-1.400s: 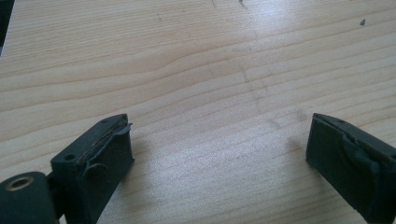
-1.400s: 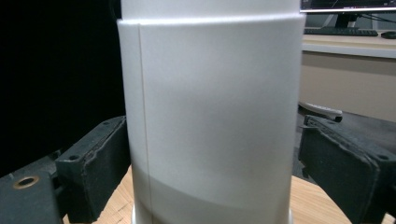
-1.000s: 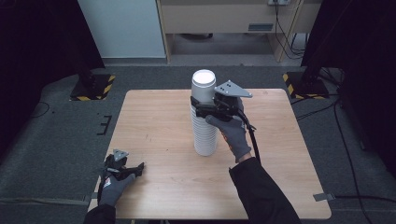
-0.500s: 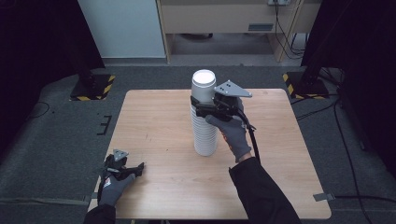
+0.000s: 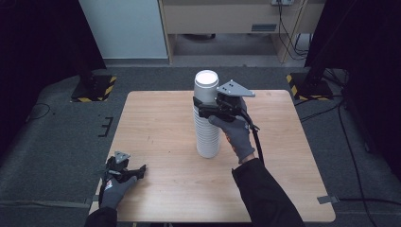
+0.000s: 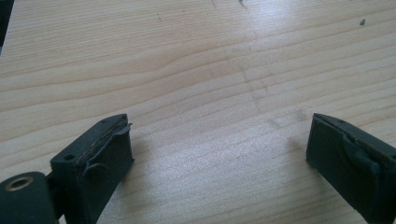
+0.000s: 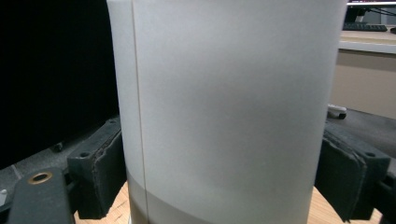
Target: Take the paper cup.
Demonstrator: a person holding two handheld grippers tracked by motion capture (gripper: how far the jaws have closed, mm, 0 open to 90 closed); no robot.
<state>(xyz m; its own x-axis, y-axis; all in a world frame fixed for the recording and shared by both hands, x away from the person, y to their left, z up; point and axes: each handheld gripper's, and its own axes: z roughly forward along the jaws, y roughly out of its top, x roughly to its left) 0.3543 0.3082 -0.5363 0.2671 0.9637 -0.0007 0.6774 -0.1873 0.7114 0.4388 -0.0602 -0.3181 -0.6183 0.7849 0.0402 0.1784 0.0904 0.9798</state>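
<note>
A tall stack of white paper cups [image 5: 207, 120] stands upright near the middle of the pale square wooden table [image 5: 156, 123], seen from the high view, with the right gripper [image 5: 202, 108] closed around the upper part of the stack from its 3 o'clock side. The gloved right hand [image 5: 236, 135] holds that black tool level, its grey three-cornered plate [image 5: 235, 88] uppermost and its cable [image 5: 257, 142] trailing back along the dark sleeve [image 5: 265, 196].

In the right gripper view, the smooth white wall of the top paper cup [image 7: 229, 107] rises between the two black jaws, whose pads [image 7: 105, 172] press against it at 9 o'clock and 3 o'clock; the rim of the cup below shows as a darker band at 6 o'clock.

The left gripper [image 5: 135, 171] lies low on the tabletop at the 7 o'clock corner, well apart from the stack, held by the gloved left hand [image 5: 113, 187]. In the left gripper view its jaws stand wide apart over bare wood grain, with nothing between them.
</note>
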